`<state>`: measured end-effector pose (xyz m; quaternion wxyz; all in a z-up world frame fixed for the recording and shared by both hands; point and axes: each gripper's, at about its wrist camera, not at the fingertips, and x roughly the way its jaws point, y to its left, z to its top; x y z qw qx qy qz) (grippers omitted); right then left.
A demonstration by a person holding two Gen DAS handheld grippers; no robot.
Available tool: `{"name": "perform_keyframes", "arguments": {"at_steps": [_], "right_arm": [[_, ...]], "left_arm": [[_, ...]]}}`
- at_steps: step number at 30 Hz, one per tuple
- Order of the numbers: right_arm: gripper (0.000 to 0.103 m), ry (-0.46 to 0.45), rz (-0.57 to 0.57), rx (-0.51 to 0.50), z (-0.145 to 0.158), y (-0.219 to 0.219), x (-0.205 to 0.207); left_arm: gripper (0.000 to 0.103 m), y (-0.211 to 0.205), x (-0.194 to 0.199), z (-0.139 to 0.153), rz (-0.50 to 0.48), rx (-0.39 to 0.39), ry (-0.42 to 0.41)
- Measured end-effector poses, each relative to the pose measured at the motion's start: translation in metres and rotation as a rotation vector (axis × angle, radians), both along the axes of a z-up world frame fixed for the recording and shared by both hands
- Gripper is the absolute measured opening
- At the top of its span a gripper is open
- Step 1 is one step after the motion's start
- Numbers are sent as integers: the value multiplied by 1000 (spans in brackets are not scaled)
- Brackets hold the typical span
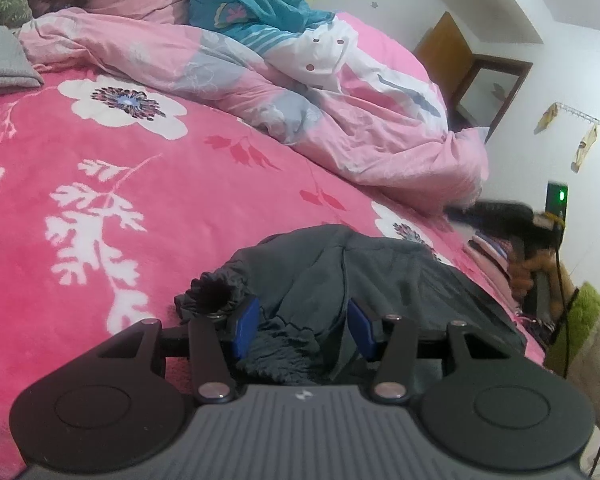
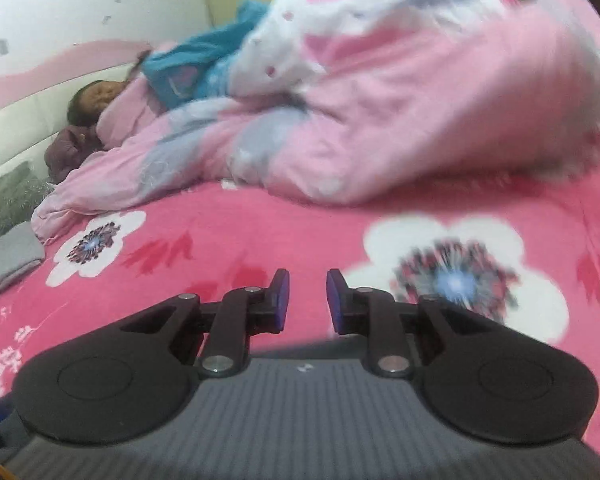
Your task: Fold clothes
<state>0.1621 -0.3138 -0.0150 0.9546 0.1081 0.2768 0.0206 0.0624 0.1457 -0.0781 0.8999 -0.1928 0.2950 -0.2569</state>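
From the left camera, our left tongs (image 1: pixel 300 320) stand wide around the bunched dark pants (image 1: pixel 340 280) at 6 o'clock on the pink bed (image 1: pixel 180 184). They look soft and light; we'd grab the puckered cuff.

From the right camera, blurry, our right tongs (image 2: pixel 307 300) are narrowly apart and probably hold nothing.

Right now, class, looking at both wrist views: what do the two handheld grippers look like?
The left gripper and the right gripper match: black linkage arms with silver rivets, round black discs either side, a ribbed grey body bearing a small white logo, and blue pads on the fingers. No sleeves show.
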Motion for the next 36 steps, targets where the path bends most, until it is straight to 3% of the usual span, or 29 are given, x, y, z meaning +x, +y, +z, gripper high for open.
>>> {"name": "perform_keyframes", "arguments": {"at_steps": [3, 6, 10, 14, 19, 24, 27, 32, 36], "right_arm": [[20, 107, 40, 17, -28, 3, 13], [18, 217, -39, 37, -60, -3, 41], [19, 158, -275, 168, -63, -58, 41], [22, 77, -460, 378, -41, -127, -36], [32, 29, -579, 555, -36, -176, -177], [42, 46, -563, 784, -66, -177, -261], [45, 56, -485, 839, -76, -160, -272], [49, 63, -422, 858, -81, -145, -260], [51, 69, -374, 872, -85, -133, -250]], "left_arm": [[50, 0, 1, -1, -1, 4, 1], [50, -1, -1, -1, 1, 14, -4], [50, -2, -2, 0, 4, 18, -6], [51, 1, -2, -1, 0, 6, -4], [55, 16, -4, 7, 31, -38, 4], [57, 33, -9, 24, 107, -103, 20], [58, 32, -22, 40, 122, -101, 16], [62, -12, -55, 62, 4, 9, -46], [62, -67, -72, 56, -125, 113, -53]]}}
